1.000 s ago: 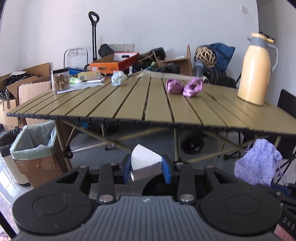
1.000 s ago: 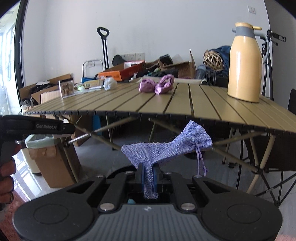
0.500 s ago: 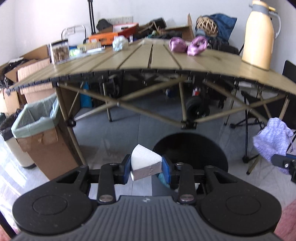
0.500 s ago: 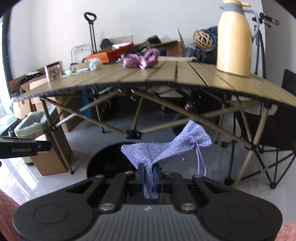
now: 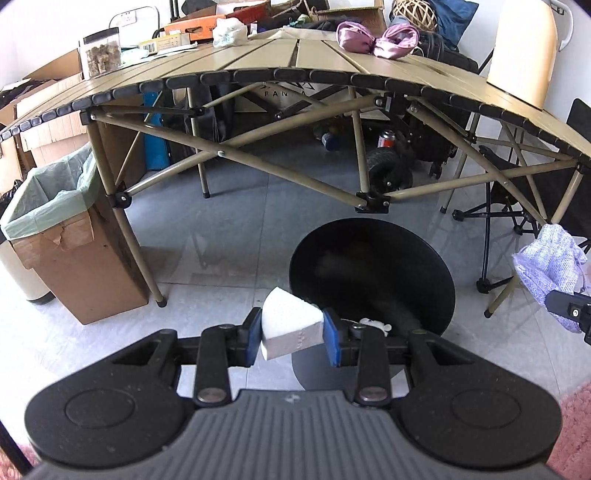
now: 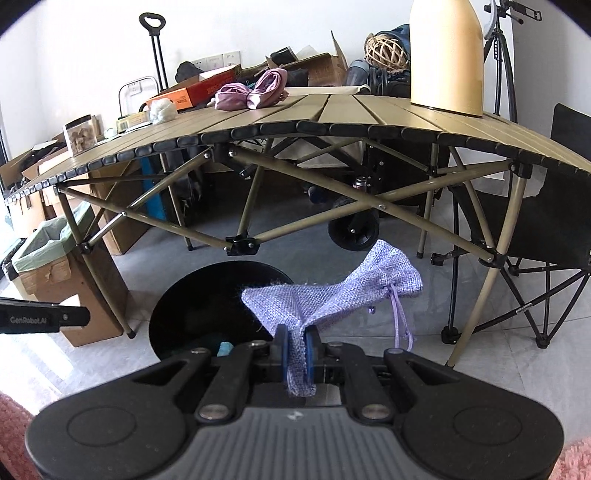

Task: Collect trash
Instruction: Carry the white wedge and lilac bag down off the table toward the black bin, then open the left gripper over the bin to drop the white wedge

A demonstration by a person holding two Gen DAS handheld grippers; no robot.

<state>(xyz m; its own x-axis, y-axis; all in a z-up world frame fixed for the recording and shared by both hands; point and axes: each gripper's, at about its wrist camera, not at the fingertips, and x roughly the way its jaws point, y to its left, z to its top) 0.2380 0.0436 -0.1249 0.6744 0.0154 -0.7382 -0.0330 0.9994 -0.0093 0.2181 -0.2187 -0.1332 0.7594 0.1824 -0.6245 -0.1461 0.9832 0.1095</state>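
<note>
Two pieces of writing can be read: "GenRobot.AI" in pale letters on the black bar (image 6: pixel 40 318) of the left device at the left edge of the right wrist view, and part of a word, "FAN", on a pale panel (image 5: pixel 291 96) under the tabletop (image 5: pixel 258 64). A barcode label shows on a flat box (image 5: pixel 162 42) at the tabletop's far left, too small to read.

Left tongs (image 5: pixel 291 338) are clamped narrow on a white wedge (image 5: pixel 290 325), a blue pad pressing on each side. Right tongs (image 6: pixel 297 350) are nearly closed, pinching a lilac pouch (image 6: pixel 332 295) by one end; the rest of the pouch stands up and to the right, with its drawstring hanging loose.

Both held things hang over the floor in front of the tabletop, near a round black bin (image 5: pixel 373 277). The wedge sits at the bin's near left rim in the left wrist view. Inside the bin lie a small white scrap (image 5: pixel 375 325) and, in the right wrist view, a bit of something blue (image 6: pixel 224 348); the rest of its inside is too dark to tell.

At the left stands a cardboard box (image 5: pixel 85 266) lined with a pale green bag (image 5: pixel 48 195); its contents are out of sight. A clear jar (image 5: pixel 101 55) with a black lid, holding brown chunks, stands on the tabletop's left end. Also on the tabletop are a crumpled white wad (image 5: pixel 229 31), a pink satin bundle (image 5: pixel 376 38) and a cream jug (image 6: pixel 447 59). Open cartons with clutter stand behind.
</note>
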